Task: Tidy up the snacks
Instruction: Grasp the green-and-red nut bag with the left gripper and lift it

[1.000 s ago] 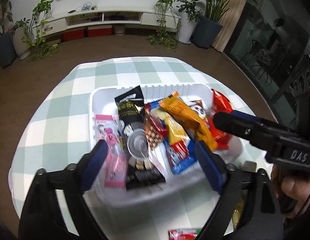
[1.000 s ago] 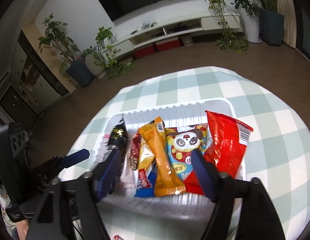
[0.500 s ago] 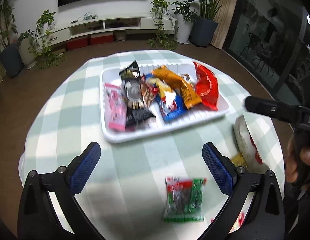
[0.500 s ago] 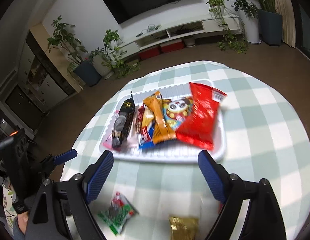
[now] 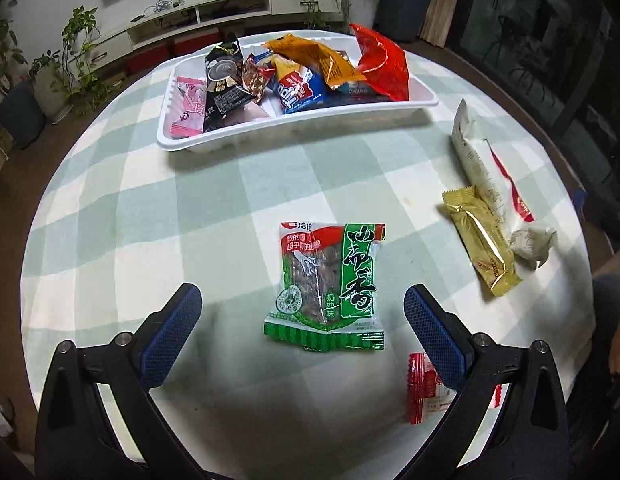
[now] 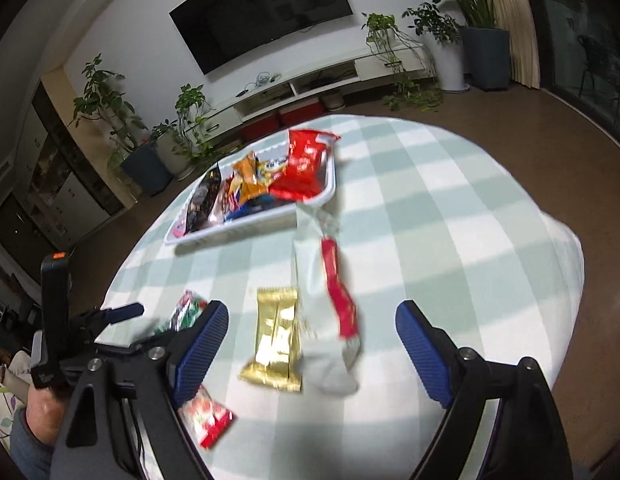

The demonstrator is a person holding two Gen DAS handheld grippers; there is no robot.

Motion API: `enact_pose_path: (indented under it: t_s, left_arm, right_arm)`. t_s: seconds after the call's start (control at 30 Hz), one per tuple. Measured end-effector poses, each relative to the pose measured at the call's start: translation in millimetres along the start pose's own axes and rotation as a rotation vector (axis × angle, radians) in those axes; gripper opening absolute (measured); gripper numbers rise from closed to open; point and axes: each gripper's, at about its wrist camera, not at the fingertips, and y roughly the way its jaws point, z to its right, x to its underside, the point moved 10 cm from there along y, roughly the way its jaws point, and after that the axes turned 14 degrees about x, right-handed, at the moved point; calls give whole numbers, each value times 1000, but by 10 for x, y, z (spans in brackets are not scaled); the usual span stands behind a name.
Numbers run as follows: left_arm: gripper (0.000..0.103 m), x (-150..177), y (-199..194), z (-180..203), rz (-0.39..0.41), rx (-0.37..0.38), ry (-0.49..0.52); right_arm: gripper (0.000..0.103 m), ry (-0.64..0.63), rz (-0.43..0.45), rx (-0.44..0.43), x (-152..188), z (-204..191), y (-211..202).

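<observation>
Four snacks lie loose on the checked table [image 5: 213, 208] while the white tray [image 5: 293, 128] at its far side already holds a heap of packets. The left gripper [image 5: 301, 320] hovers low with its blue fingers [image 5: 169, 332] spread wide on either side of the green packet [image 5: 330, 284], touching nothing. The right gripper [image 6: 310, 344], fingers likewise spread and empty, faces the gold bar [image 6: 275, 340] and the long white packet [image 6: 326, 304], which lie side by side and touching. A small red packet [image 5: 424, 388] sits near the table's near edge, partly hidden behind the left gripper's right finger.

The step in hand appears to be picking up the leftovers for the tray. The green packet lies flat, so the left fingers would likely need to drop to the cloth and close across its width. The gold bar, pressed against its neighbour, may call for a careful pinch to avoid dragging both.
</observation>
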Motion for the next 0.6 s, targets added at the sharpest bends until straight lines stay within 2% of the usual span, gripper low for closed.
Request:
enact_pose_path:
  t_s: [0.23, 0.33, 0.47, 0.6]
  left_arm:
    - [102, -69, 61, -47, -26, -43, 15]
    - [96, -63, 132, -88, -46, -55, 6]
    - [95, -63, 239, -101, -74, -71, 17]
    - [79, -81, 289, -126, -72, -37, -2]
  right_arm:
    - [87, -50, 0, -10, 186, -128, -12]
    - [87, -74, 5, -15, 225, -183, -36]
    - [86, -84, -5, -23, 281, -222, -29]
    - [85, -83, -5, -24, 289, -226, -28]
